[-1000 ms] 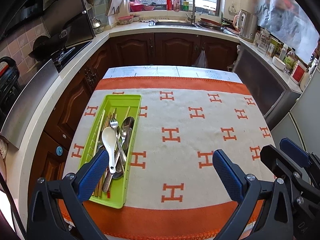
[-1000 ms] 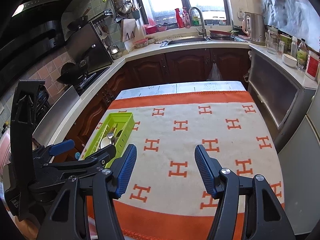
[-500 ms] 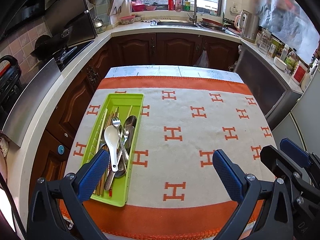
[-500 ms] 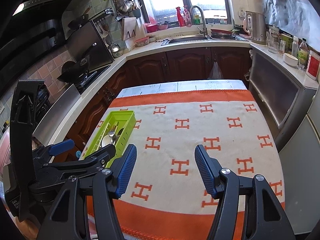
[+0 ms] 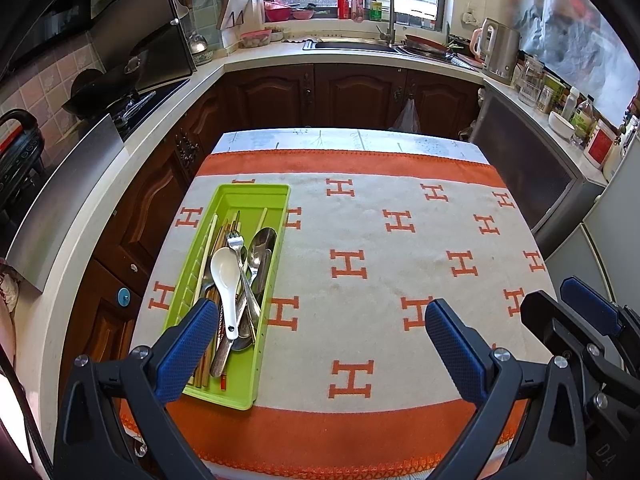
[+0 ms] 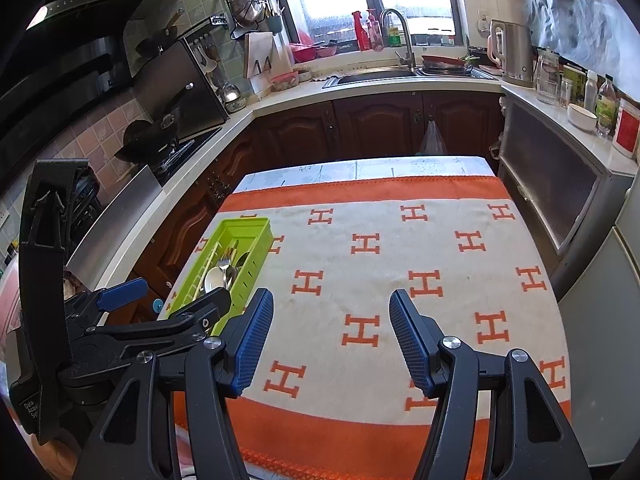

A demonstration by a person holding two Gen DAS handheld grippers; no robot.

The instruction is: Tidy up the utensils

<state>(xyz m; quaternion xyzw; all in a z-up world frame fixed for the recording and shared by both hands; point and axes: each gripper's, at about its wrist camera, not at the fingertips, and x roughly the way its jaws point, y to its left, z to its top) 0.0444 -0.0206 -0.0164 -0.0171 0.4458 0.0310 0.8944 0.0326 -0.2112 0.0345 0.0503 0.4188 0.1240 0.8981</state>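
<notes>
On the cloth (image 5: 360,280), tray (image 5: 276,216) runs lengthwise away; both tools spread, seemingly empty.

1. Cloth (image 5: 360,240) lies on the surface (image 5: 340,138), covering all but its far strip.
2. Tray (image 5: 240,392) sits on the cloth's left part, long axis running near to far.
3. In the tray: ladle spoon (image 5: 224,268) on top, fork (image 5: 236,240) and metal spoon (image 5: 262,240) just right of it, chopsticks (image 5: 208,248) along the left.
4. Sink (image 5: 352,45) on the counter behind the surface; kettle (image 5: 498,56) to its right; stove (image 5: 132,108) at left.
5. Right of the tray the cloth carries nothing.
</notes>
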